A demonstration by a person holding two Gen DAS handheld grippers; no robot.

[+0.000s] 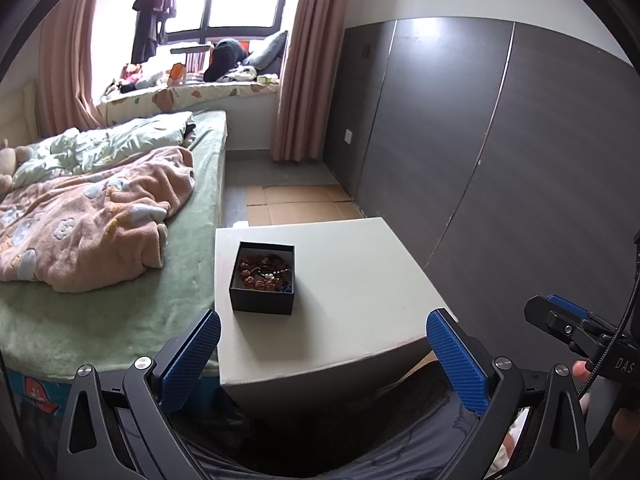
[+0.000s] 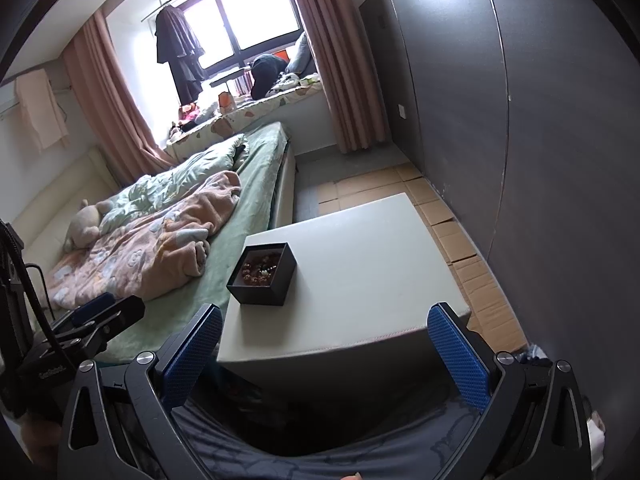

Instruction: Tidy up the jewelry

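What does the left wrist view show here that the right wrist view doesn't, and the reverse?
Only the left wrist view: the right gripper at its right edge, seen sideways.

Only the right wrist view: the left gripper at its left edge, a plush toy on the bed, and a cloth hanging on the left wall.

Both: the open black box of beaded jewelry on the white table, beside the bed, with each view's own gripper wide open and empty.
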